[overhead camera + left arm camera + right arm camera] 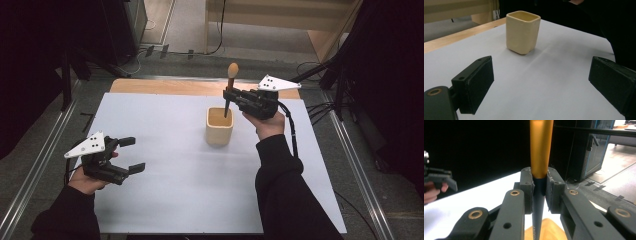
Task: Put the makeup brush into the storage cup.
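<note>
A cream square cup (219, 127) (522, 32) stands upright on the white sheet (170, 190), right of centre. My right gripper (229, 96) (539, 192) hangs just above the cup's far rim, shut on an upright brush-like stick (231, 75) (541, 147). The stick has a dark lower shaft, an orange-gold upper part and a tan rounded tip on top. Its lower end points down into the cup's mouth (546, 230). My left gripper (132, 155) (541, 85) rests open near the sheet's left edge, facing the cup, with nothing between its pads.
The white sheet covers a wooden table whose bare strip (165, 87) shows along the far edge. Metal rails (40, 165) run down both sides. Cables (320, 107) lie on the floor to the right, and wooden furniture (280, 20) stands behind.
</note>
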